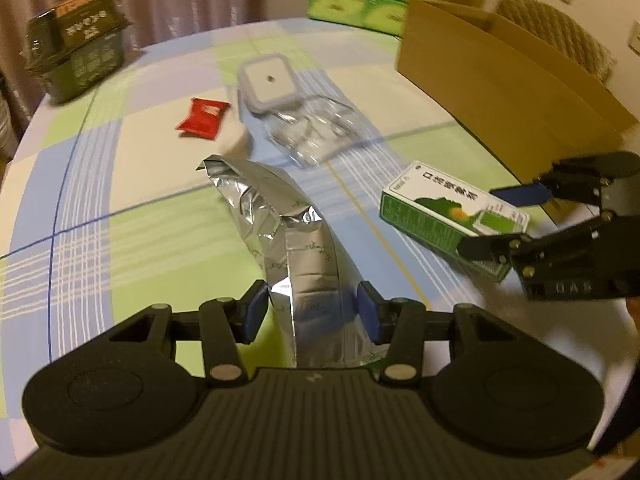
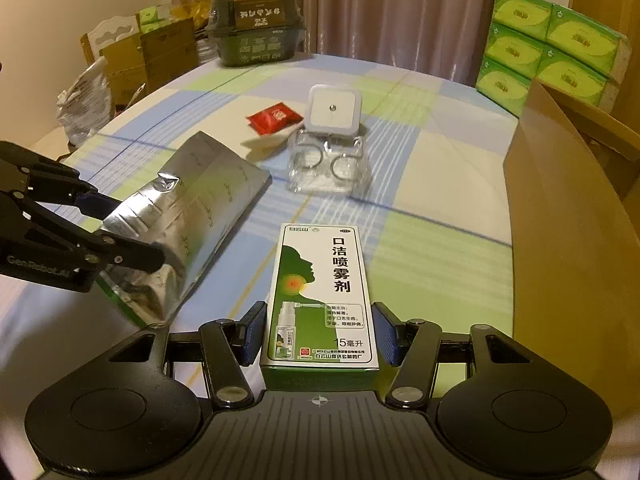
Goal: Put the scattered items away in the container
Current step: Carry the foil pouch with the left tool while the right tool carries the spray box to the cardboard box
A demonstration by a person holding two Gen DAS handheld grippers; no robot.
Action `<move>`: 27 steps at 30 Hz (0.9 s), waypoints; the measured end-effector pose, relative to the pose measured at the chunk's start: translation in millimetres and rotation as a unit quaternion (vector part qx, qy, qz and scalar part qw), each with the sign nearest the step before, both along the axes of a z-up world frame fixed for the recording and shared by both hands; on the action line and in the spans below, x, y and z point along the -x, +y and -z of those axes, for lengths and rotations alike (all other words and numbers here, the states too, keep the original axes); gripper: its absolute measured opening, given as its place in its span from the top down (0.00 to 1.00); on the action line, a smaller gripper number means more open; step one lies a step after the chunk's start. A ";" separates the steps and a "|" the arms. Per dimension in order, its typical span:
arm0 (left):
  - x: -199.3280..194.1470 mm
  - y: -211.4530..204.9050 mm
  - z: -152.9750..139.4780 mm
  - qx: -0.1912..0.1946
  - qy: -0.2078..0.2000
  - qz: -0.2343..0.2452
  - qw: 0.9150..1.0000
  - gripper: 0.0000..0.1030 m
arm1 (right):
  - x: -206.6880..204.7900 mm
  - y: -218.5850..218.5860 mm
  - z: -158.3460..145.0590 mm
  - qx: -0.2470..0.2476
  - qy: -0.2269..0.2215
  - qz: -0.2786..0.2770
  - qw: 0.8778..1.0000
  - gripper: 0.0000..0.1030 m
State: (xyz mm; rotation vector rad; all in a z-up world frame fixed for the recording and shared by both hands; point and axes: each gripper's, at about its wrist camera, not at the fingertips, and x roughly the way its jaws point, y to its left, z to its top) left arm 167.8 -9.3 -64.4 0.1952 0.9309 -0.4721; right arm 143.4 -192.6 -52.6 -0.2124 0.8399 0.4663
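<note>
A tablecloth [image 2: 420, 264] is showing a plaid of pale blue, light green and cream squares, crossed by thin white and dark blue lines. A foil pouch [image 1: 280, 216] is gleaming silver with faint small marks. A spray box [image 2: 322, 296] is displaying green and white, with a green head silhouette, a red-orange throat spot and black characters. A snack packet [image 2: 274, 118] is glowing red. A square lid [image 2: 334, 110] is appearing white with a grey rim. Stacked tissue packs [image 2: 552, 48] are shining lime green. A cardboard box [image 1: 500, 80] is looking plain brown. Gripper pads [image 2: 252, 332] are showing dark blue on black.
</note>
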 end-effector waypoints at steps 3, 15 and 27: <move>13.7 -1.2 -3.5 -0.010 0.008 0.017 1.000 0.58 | 15.8 -5.0 -1.9 -0.002 0.004 0.004 1.000 0.49; 26.1 7.0 -4.7 -0.006 0.021 -0.017 1.000 0.42 | 50.9 -15.9 -1.3 -0.002 0.003 0.006 1.000 0.48; -30.8 -4.3 10.4 0.015 0.078 -0.050 0.996 0.30 | 38.6 -11.8 3.3 0.007 -0.004 -0.004 1.000 0.35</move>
